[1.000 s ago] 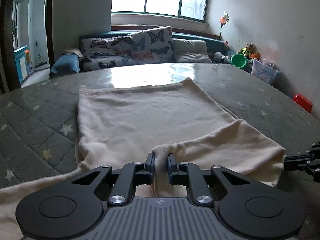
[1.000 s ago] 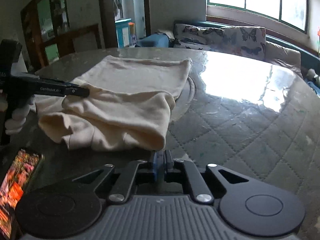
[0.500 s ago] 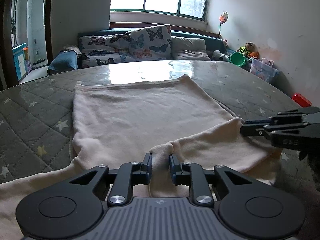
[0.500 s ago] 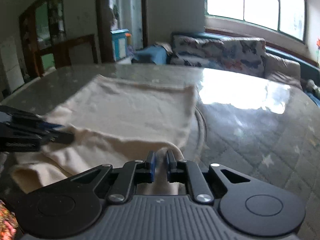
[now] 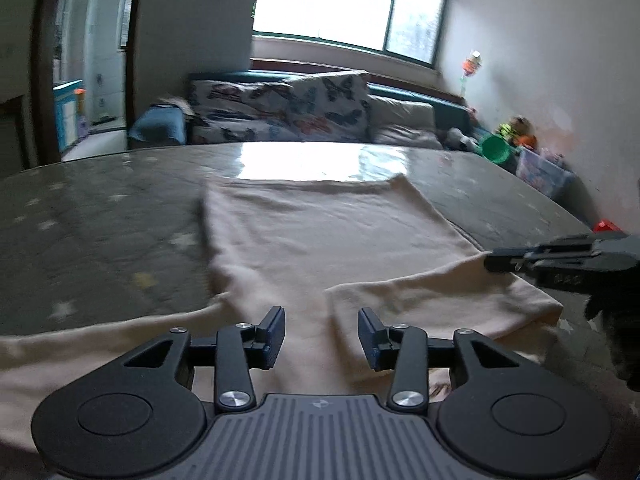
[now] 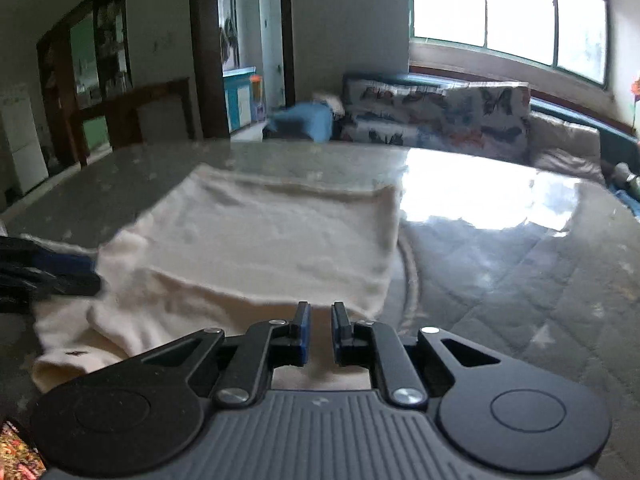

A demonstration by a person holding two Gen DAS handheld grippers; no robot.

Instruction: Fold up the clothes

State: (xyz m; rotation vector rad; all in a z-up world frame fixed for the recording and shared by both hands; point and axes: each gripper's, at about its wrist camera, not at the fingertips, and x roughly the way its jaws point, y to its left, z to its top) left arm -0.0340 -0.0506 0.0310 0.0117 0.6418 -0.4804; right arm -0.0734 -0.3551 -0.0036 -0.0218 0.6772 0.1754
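Observation:
A cream long-sleeved garment (image 5: 328,232) lies flat on the grey quilted table (image 5: 100,216), its right sleeve (image 5: 432,300) folded across the near part. My left gripper (image 5: 321,334) is open above the garment, holding nothing. My right gripper (image 6: 318,334) has its jaws a little apart over the garment's (image 6: 272,240) near edge, with cloth showing in the gap; it also shows in the left wrist view (image 5: 520,258), its tip at the folded sleeve's far corner. The left gripper shows at the left edge of the right wrist view (image 6: 52,272).
A sofa with butterfly cushions (image 5: 312,108) stands past the table's far edge under the window. A green bowl and toys (image 5: 504,144) and a plastic box sit by the right wall. A phone (image 6: 16,452) lies at the near left corner.
My left gripper has opened and let go of the sleeve fold it held. My right gripper's jaws have parted slightly and it has come over the sleeve's right end.

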